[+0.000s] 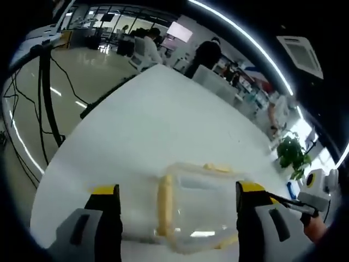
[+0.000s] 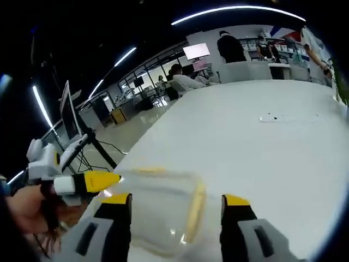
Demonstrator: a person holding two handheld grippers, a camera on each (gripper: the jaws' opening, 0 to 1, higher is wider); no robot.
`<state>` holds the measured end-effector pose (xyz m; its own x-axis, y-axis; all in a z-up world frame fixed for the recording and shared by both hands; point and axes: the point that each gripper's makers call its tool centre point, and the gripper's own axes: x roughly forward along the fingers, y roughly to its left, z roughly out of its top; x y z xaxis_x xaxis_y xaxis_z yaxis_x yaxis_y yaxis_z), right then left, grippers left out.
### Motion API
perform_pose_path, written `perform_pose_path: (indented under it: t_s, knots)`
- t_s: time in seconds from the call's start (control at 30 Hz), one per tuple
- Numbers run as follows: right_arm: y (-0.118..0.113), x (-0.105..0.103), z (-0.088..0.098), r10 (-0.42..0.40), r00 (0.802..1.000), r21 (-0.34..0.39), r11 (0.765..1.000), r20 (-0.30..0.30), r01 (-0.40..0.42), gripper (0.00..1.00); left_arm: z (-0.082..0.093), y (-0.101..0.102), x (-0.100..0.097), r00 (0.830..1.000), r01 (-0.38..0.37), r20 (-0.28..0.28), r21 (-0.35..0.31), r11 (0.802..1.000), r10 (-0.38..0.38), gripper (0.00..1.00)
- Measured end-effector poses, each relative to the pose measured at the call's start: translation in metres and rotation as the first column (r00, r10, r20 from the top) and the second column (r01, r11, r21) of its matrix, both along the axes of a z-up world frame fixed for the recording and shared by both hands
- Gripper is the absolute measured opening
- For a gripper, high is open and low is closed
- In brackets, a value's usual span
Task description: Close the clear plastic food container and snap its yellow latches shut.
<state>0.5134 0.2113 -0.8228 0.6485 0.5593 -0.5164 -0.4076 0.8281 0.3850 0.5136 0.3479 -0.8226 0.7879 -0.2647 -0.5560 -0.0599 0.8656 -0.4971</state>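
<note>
**Hand-held grippers flank the container**

The left hand-held gripper (image 1: 177, 196) is spread wide, its jaws on either side of the clear food container (image 1: 204, 210) on the white worktop (image 1: 163, 120). The right hand-held gripper (image 2: 177, 204) is likewise released around it. A yellow latch (image 1: 164, 204) faces the left camera.

Bright indoor scene lit by ceiling light strips (image 1: 245, 38); glare on the white table (image 2: 262, 147); fisheye bending and soft blur toward the edges.

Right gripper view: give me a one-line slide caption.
Right gripper open over the clear container on the white table; left gripper enters from the left.
</note>
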Motion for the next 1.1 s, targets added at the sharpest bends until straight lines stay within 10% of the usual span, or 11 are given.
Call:
perform_pose_path:
  t_s: [0.13,0.53,1.1]
  knots:
    - [-0.002,-0.001,-0.006,0.008,1.000,-0.039,0.999,-0.014,-0.008,1.00,-0.010,0.004,-0.010,0.998,0.047,-0.039,0.070,0.996,-0.044,0.99]
    - [-0.010,-0.013,0.013,0.047,0.998,-0.064,0.997,0.029,-0.045,1.00,0.004,0.004,-0.028,0.995,0.100,-0.033,0.098,0.990,-0.098,0.99]
    - [-0.058,-0.068,0.076,0.051,0.993,-0.104,0.994,0.109,-0.040,1.00,0.082,-0.011,-0.086,0.961,0.228,0.093,0.274,0.934,-0.261,0.99]
